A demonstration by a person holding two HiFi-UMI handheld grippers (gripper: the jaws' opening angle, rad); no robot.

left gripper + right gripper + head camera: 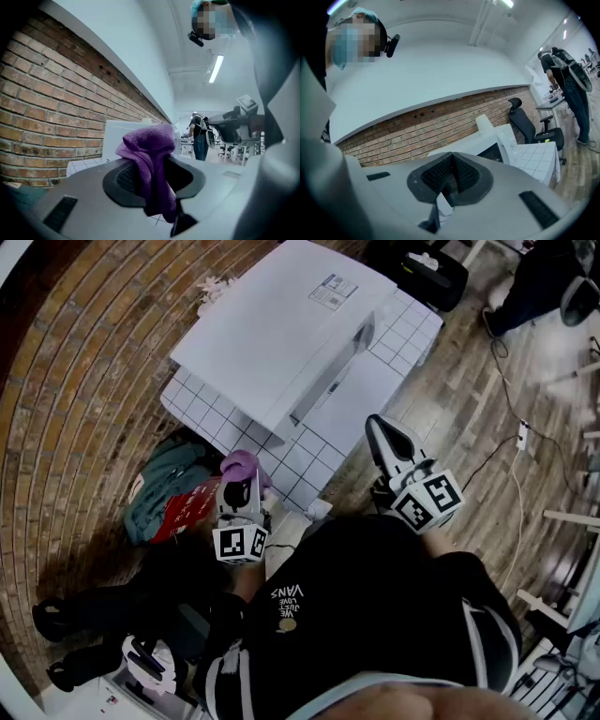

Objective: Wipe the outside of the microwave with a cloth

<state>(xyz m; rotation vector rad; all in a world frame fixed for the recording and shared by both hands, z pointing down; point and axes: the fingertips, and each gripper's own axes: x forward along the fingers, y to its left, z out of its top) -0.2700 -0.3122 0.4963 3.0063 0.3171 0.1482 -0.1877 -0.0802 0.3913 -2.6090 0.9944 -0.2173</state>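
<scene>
The white microwave [291,334] stands on a white tiled table [405,329] against a brick wall, its door and handle facing right in the head view. My left gripper [239,486] is shut on a purple cloth [240,463] and is held off the table's near corner, short of the microwave. In the left gripper view the cloth [151,147] drapes between the jaws, with the microwave [117,136] behind it. My right gripper [377,426] is shut and holds nothing, hovering beside the table's front edge. In the right gripper view the microwave [497,146] lies ahead of the gripper [451,176].
A pile of teal and red clothing [173,491] lies on the floor left of the table. A black bag [427,273] sits beyond it, and cables [514,470] run over the wooden floor at right. An office chair [534,126] and a standing person [569,89] are farther off.
</scene>
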